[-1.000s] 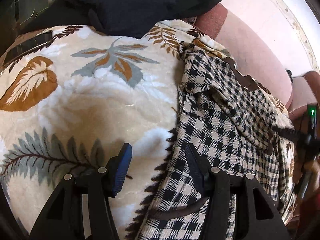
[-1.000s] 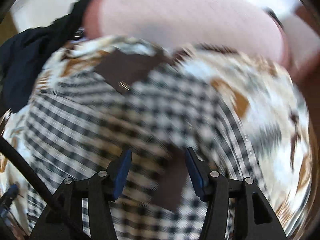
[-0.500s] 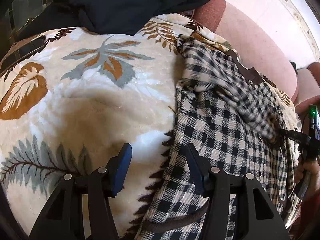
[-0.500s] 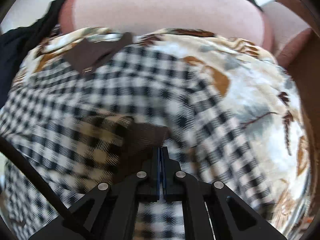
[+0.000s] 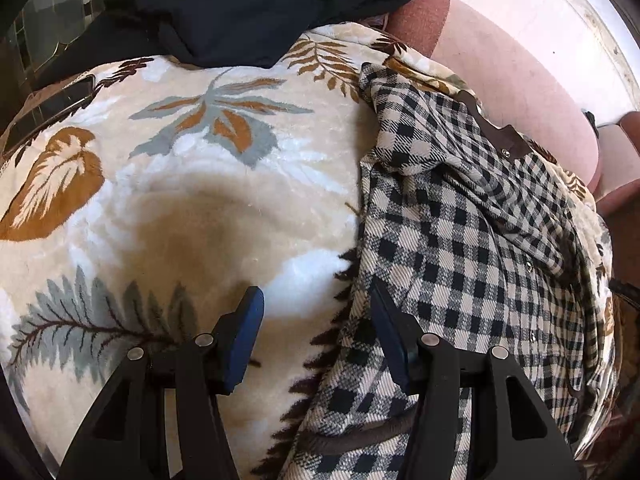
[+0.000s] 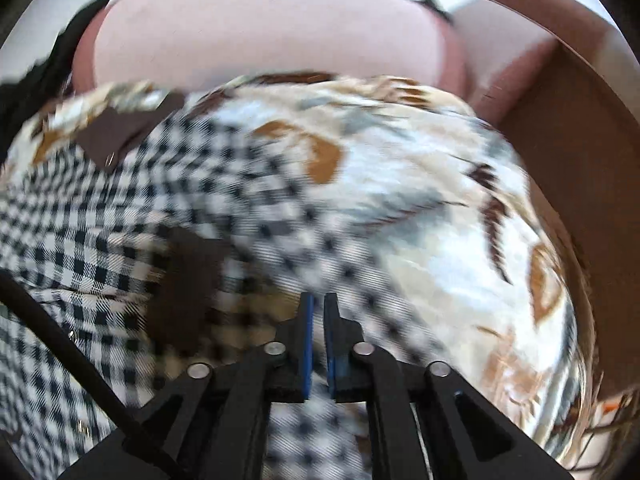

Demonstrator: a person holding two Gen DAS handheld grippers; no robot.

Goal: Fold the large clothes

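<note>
- left wrist view: the checked shirt [image 5: 460, 240] lies rumpled on a leaf-print blanket [image 5: 180, 200] spread over a pink sofa [image 5: 520, 92], on the right half of the blanket, with a brown collar patch at its far edge and snap buttons down the front.
- a dark garment [image 5: 248, 12] is heaped at the blanket's far end, apart from the shirt.
- the left tongs [image 5: 316, 332] stand wide apart and empty, with the shirt's near hem edge just by the right finger.
- the cloth looks like soft, light woven flannel: limp, it will likely sag and drag rather than hold shape, so a doubled hem or seam seems the surer hold.
- right wrist view: blurred by motion. the right tongs [image 6: 317, 336] are nearly together with a thin gap; checked cloth shows below and around them, and they appear to pinch a fold of the shirt [image 6: 100, 220].
- a brown patch sits just to their left.
</note>
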